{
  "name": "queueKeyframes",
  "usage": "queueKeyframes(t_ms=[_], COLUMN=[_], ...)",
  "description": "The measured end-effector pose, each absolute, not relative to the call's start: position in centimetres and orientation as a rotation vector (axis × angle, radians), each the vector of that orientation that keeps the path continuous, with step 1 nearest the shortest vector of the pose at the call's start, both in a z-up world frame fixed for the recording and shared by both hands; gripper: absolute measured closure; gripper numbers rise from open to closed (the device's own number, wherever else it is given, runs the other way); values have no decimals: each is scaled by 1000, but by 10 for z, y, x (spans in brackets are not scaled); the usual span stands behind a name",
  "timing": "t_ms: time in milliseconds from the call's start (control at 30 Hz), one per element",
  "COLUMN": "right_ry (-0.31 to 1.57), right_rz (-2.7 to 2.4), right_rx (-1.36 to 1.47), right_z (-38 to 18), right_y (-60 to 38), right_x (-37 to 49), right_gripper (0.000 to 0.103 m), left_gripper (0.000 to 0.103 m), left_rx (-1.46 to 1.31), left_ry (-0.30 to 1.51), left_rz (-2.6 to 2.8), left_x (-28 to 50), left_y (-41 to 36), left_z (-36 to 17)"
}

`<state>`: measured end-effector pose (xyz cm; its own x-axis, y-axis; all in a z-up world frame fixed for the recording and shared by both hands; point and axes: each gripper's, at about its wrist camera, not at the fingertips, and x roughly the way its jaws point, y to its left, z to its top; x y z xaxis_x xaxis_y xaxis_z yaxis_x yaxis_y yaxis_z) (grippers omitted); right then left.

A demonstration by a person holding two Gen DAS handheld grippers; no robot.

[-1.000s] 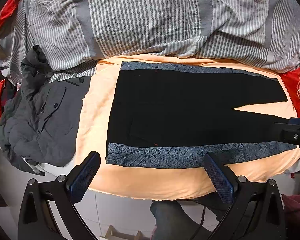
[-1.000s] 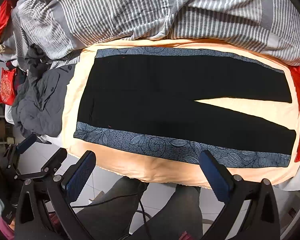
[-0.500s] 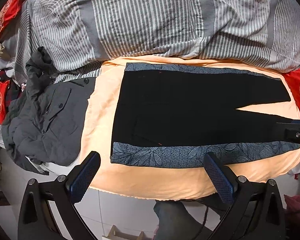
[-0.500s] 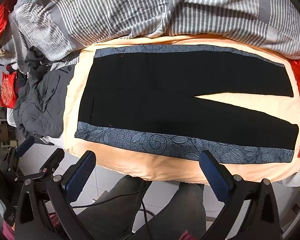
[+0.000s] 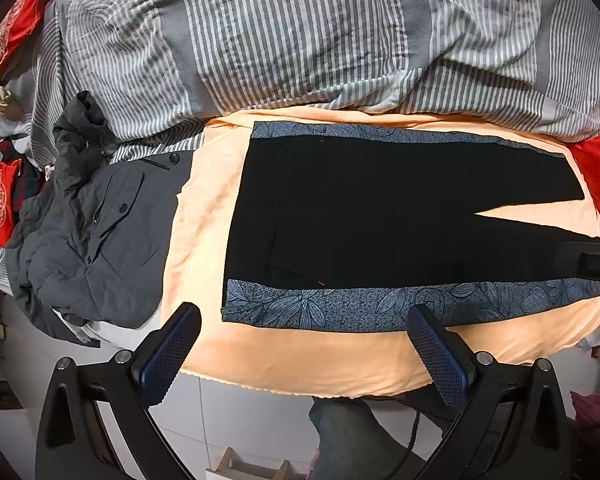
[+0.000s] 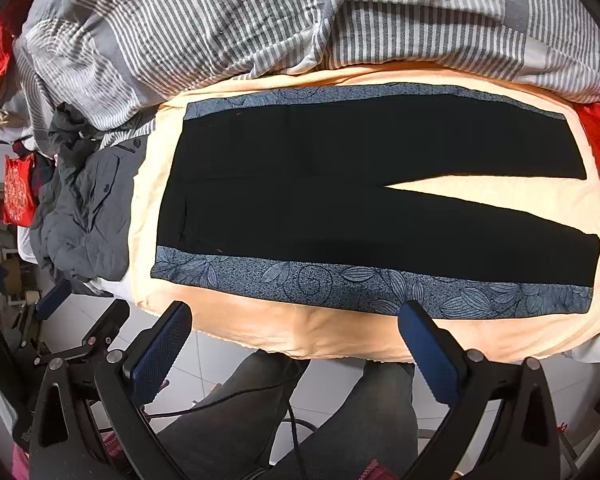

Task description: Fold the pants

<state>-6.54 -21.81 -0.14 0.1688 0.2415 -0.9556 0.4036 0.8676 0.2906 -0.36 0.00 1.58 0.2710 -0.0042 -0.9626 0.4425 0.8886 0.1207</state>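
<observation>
Black fabric pants with blue leaf-patterned side stripes (image 6: 364, 204) are lying flat, legs slightly parted, on a peach bedsheet (image 6: 340, 332), seemingly spread ready for folding. Left tongs (image 5: 304, 348) and right tongs (image 6: 296, 344) are hovering spread and empty, just short of the near stripe

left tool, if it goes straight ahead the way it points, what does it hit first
Probably the black pants spread flat on the peach sheet; the open left tool has nothing between. Depth is unclear.
</observation>
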Motion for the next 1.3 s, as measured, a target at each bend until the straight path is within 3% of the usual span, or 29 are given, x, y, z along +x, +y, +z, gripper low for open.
queueKeyframes(t_ms=[467,767,1100,1300], right_ry=[1423,1438,1445,1363], right_rz=[-109,-36,16,19], right_rx=[579,588,780,1156], right_z=[-9,-23,-86,-179], right_y=[-227,-255,-230,-206], right_x=[-82,-109,-127,-136], right_gripper=[0,0,0,0], left_gripper=[0,0,0,0], left_rx=[393,230,149,85], left_ry=[1291,1356,1446,1521], left_rz=[-270,-158,-159,-186], left_x=[-12,-26,-27,-10], left_y=[-3,-4,30,57], left_z=[9,-1,-58,-130])
